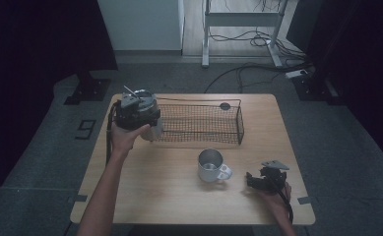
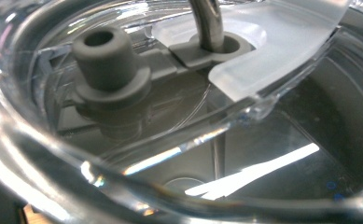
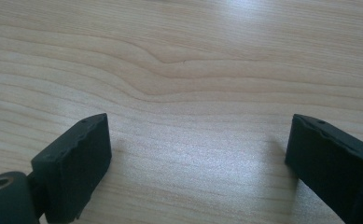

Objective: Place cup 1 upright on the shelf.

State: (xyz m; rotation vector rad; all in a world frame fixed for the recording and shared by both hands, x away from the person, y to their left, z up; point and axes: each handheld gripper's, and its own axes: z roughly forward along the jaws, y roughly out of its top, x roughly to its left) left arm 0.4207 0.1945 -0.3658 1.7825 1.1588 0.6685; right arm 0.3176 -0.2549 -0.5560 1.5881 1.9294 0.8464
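Note:
My left gripper is raised over the table's back left, shut on a clear tumbler beside the left end of the wire basket. In the left gripper view the tumbler's clear lid is very close, with a grey stopper and a metal straw; its own jaws are hidden. A metal mug with a white handle stands upright mid-table. My right gripper rests low at the front right, a little right of the mug, open over bare wood.
The long black wire basket lies across the back of the wooden table. A small dark round spot sits behind it. Beyond the table are a white cabinet, desk legs and floor cables.

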